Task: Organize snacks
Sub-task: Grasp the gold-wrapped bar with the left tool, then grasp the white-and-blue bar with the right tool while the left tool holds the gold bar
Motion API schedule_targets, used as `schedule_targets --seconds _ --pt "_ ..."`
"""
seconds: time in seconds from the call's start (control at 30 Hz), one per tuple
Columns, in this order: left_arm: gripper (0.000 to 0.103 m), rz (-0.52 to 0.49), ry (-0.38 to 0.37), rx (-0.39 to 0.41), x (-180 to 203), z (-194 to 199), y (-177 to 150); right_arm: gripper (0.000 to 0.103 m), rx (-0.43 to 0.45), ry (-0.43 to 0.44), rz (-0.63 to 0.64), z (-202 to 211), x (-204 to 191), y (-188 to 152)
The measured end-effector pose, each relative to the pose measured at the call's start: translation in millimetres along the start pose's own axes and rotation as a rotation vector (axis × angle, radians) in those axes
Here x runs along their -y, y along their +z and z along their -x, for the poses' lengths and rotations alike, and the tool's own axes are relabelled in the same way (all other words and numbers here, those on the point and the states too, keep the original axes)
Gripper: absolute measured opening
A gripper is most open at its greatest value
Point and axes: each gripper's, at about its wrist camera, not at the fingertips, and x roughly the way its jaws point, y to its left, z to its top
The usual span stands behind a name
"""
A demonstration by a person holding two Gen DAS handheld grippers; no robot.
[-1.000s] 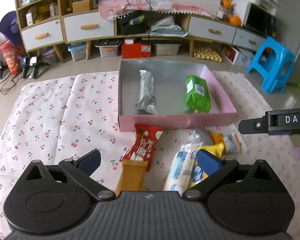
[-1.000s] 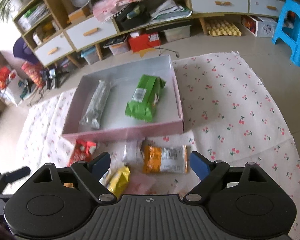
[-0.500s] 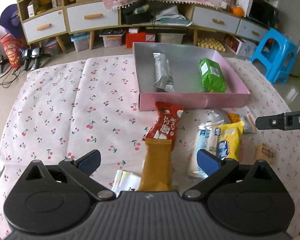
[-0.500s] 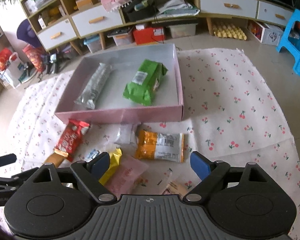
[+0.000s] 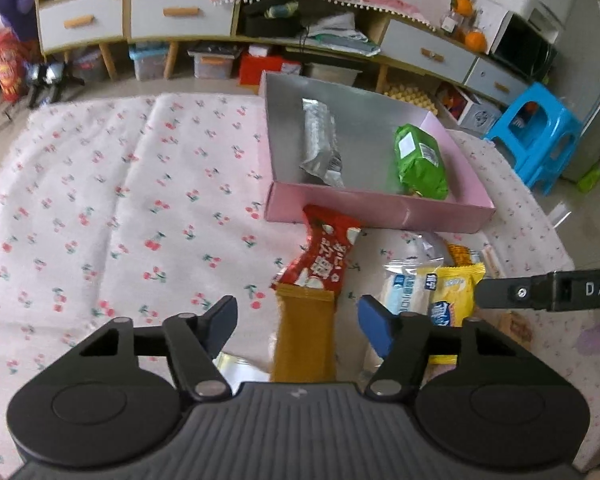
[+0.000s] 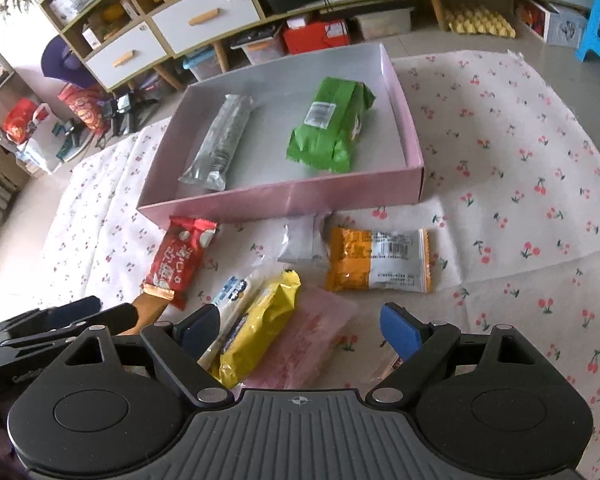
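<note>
A cherry-print cloth carries a pink box and loose snacks lying just before the box's near wall. Inside the box lie a silver packet and a green packet, both with their long axes running from the near wall toward the far wall.

Only the right wrist view shows the orange-and-white packet, lying crosswise to the box's near wall, the small clear packet touching its left end, and a pale pink packet between the right gripper's fingers. That gripper stands spread wide, its pads apart from the pink packet and from the yellow packet beside it. In the left wrist view the orange-and-white packet shows only as a sliver behind the yellow one.

The left wrist view shows the mustard bar most fully, pointing toward the box, its far end tucked under the red packet, whose top touches the box wall. The left gripper's jaws are closing with the bar between them, the pads not yet on it. The bar's near end is hidden behind the gripper body. A white-and-blue packet lies right of the bar, partly covered.
</note>
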Motion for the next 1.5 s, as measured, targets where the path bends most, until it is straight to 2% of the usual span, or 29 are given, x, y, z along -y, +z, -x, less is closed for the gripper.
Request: schedule_targets --seconds 0.07,0.27,0.4,0.43,0.53,0.6,0.73,0.97,1.27,1.43,1.5 --pt "0.054 0.019 -0.003 -0.027 -0.5 -7.1 0.3 0.089 0.003 0.000 -0.006 0.3 -0.1 0.5" --pt "0.047 0.015 0.038 -0.111 0.7 -15.1 -0.3 0.089 0.031 0.036 -0.019 7.7 -3.7 5.2" --pt "0.039 0.006 0.031 -0.122 1.1 -10.9 -0.8 0.089 0.038 0.090 -0.022 13.2 -10.9 8.5" --pt "0.033 0.007 0.030 -0.122 0.9 -9.6 -1.1 0.089 0.042 0.109 -0.020 15.2 -13.2 9.2" --pt "0.030 0.011 0.032 -0.127 1.0 -8.4 -0.4 0.088 0.058 0.170 -0.010 21.5 -21.9 11.0" --pt "0.029 0.011 0.034 -0.129 1.4 -8.5 0.4 0.081 0.053 0.220 0.002 22.7 -29.0 11.5" --pt "0.029 0.017 0.037 -0.132 1.8 -7.7 2.2 0.069 -0.012 0.281 -0.009 9.6 -39.7 10.5" --pt "0.028 0.038 0.038 -0.121 -5.8 0.2 2.8 0.063 -0.081 0.208 -0.030 -22.6 -44.8 5.3" --pt "0.028 0.074 0.062 -0.131 -17.1 2.4 2.7 0.061 -0.042 0.104 0.102 -40.3 -70.5 -8.1" --pt "0.029 0.089 0.073 -0.136 -21.2 2.2 2.0 0.047 -0.014 0.035 0.198 -51.9 -83.0 -16.7" --pt "0.028 0.086 0.075 -0.133 -21.4 3.0 2.5 0.047 -0.001 0.017 0.235 -55.0 -87.0 -20.2"
